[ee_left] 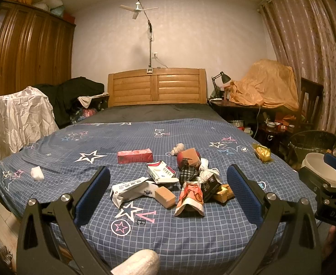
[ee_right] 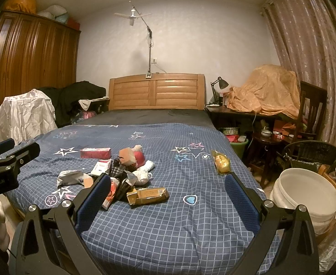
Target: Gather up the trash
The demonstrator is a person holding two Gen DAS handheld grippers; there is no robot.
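Trash (ee_left: 186, 181) at 12 o'clock on bed (ee_left: 191, 236); bucket (ee_right: 305, 197) at 3. Both jaws released, empty. Grasp nearest carton (ee_right: 148, 194) across short side.

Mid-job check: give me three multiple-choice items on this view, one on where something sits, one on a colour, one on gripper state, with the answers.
1. Where is the white bucket?
A. on the bed
B. on the floor off the bed's right side
C. on the headboard

2. What colour is the long flat box behind the trash pile?
A. red
B. green
C. white

3. How do the two grippers stand?
A. both open and empty
B. left shut on a carton
C. right shut on a wrapper

Answers:
1 B, it stands beside the bed in the right wrist view.
2 A, its faces are red.
3 A, the left gripper and right gripper have spread fingers with nothing between.
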